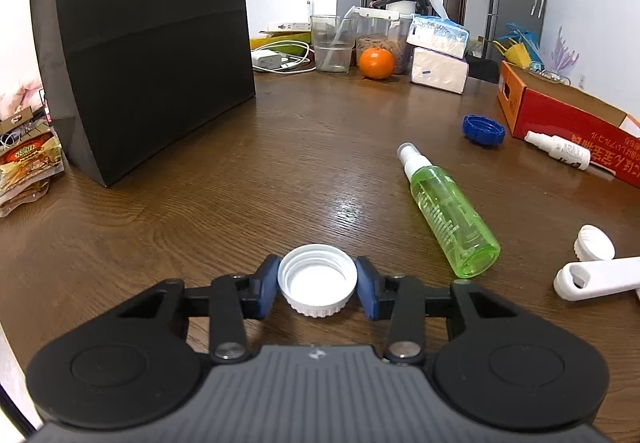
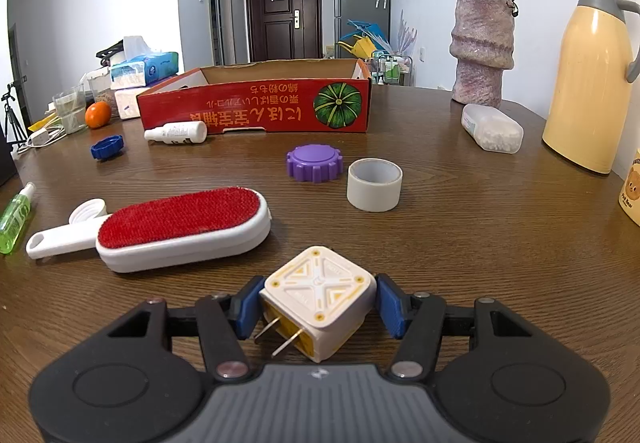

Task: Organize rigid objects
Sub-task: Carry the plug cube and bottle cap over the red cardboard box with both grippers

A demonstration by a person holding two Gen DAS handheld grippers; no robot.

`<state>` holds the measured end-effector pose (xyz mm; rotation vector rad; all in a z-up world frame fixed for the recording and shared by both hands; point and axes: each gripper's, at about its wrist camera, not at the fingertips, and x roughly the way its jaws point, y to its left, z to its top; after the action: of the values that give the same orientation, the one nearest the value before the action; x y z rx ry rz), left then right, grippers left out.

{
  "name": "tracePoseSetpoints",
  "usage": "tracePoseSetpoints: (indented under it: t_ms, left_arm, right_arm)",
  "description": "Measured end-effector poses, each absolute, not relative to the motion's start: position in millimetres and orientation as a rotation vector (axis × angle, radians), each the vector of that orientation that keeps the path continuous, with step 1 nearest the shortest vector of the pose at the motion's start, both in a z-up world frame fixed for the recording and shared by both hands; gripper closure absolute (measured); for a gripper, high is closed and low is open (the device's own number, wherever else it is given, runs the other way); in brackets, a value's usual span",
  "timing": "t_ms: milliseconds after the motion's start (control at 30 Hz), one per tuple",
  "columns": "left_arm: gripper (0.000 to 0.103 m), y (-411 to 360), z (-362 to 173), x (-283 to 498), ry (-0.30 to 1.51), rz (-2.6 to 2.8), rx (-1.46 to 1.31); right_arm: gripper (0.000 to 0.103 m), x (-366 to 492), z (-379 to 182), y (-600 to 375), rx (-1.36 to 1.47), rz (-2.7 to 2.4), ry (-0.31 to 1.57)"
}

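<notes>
A white cap (image 1: 317, 280) is pinched by the left tongs (image 1: 317, 285), a plug cube (image 2: 318, 301) by the right tongs (image 2: 316, 307), over a cluttered wooden surface (image 2: 460, 227).

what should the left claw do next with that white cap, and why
Probably lift it and carry it toward the red box. The left claw has its blue pads against both sides of the white cap, which sits open side up on the table.
</notes>
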<state>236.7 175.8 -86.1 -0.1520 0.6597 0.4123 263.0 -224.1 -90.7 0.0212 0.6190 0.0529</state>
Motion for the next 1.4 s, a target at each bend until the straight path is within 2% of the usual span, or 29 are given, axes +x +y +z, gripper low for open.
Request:
tracePoseSetpoints:
  t_ms: [833,1400]
  left_arm:
    - [0.061,159.2,-55.0,235.2,0.603,0.343,-0.149]
    - [0.061,117.3,-13.9,271.1,0.532,0.221,-0.120]
  right_arm:
    - [0.045,258.6,-75.0,-227.1,0.023,0.039,0.559]
    - [0.045,280.5,-43.0,-221.7,0.031,0.064,0.485]
